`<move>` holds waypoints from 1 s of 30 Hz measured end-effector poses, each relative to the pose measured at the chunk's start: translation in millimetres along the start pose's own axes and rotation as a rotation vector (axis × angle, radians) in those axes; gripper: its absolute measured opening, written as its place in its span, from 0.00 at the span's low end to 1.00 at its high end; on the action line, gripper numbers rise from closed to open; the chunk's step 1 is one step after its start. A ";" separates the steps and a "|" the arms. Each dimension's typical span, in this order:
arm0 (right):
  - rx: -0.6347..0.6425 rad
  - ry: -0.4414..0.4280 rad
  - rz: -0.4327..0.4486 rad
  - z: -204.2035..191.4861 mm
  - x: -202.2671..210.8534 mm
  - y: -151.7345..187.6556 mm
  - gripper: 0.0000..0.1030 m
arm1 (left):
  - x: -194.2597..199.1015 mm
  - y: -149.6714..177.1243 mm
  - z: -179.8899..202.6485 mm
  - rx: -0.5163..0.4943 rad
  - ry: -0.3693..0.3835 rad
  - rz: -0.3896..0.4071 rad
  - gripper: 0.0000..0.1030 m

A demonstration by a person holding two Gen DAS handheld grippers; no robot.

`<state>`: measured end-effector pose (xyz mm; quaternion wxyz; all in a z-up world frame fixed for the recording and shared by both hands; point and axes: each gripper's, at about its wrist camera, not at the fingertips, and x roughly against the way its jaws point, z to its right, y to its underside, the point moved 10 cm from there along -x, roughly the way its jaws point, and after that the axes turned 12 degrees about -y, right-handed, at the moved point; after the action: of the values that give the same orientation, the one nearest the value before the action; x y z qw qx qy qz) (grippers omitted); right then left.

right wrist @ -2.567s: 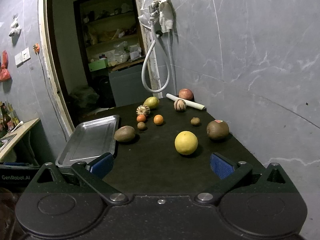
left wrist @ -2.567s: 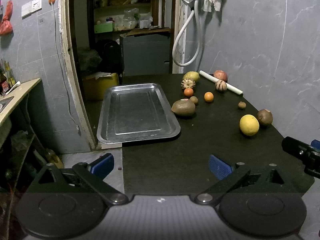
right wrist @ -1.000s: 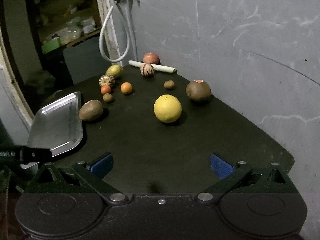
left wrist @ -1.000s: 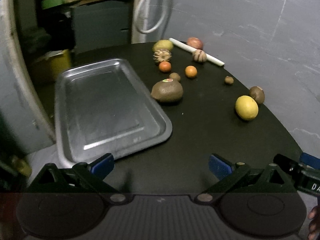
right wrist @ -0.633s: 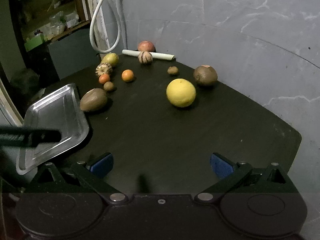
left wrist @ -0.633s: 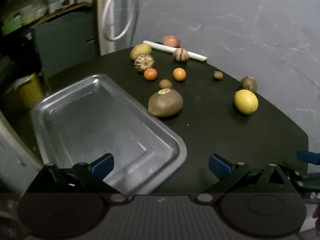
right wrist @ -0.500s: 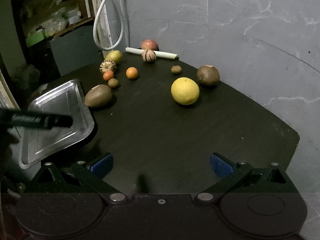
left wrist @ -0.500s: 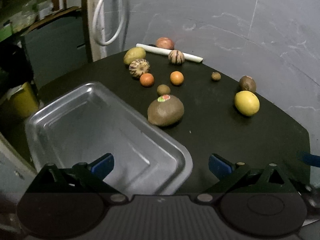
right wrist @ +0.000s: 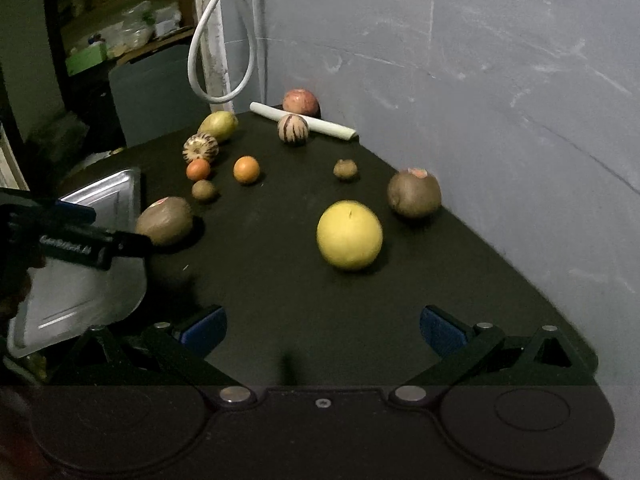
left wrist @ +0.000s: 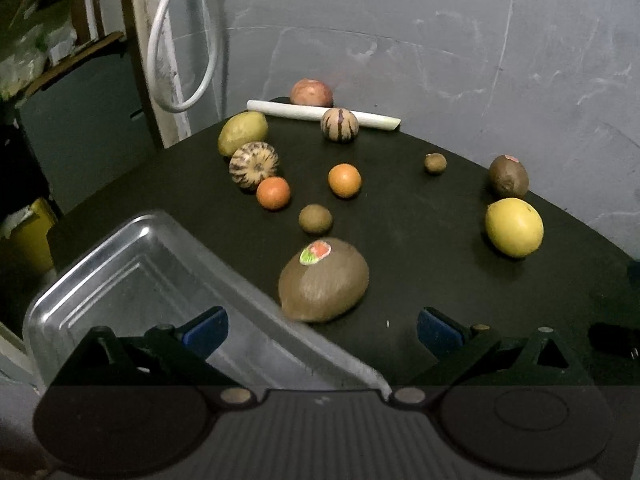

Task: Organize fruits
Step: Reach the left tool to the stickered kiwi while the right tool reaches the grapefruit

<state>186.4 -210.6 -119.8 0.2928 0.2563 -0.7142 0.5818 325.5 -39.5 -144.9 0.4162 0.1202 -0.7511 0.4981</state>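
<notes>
- The left gripper (left wrist: 322, 328) is wide open and holds nothing — it hangs over the near edge of the metal tray (left wrist: 132, 276).
- Just past its tips, a big brown fruit with a sticker (left wrist: 324, 279) touches the tray's right rim.
- The right gripper (right wrist: 322, 326) is wide open too, with nothing in it.
- A yellow fruit (right wrist: 349, 235) sits farther out on the black table (right wrist: 280, 292).
- Small orange, brown and striped fruits lie at the far end.
</notes>
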 end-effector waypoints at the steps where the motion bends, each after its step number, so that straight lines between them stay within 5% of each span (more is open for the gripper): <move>1: 0.013 -0.007 -0.007 3.6 -6.6 -5.4 1.00 | -3.2 -2.5 2.1 -0.007 -0.003 -0.004 0.99; 19: 0.110 -0.127 -0.068 30.5 -85.1 -34.7 0.99 | -57.4 -15.2 8.3 -0.111 0.005 -0.070 0.99; 30: 0.069 -0.129 -0.075 32.3 -106.5 -34.7 0.84 | -65.2 -17.0 18.4 -0.123 0.025 -0.067 0.86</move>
<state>281.2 -246.2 -177.4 0.2585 0.3296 -0.7010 0.5771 367.0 -78.4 -185.4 0.4484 0.1135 -0.7706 0.4384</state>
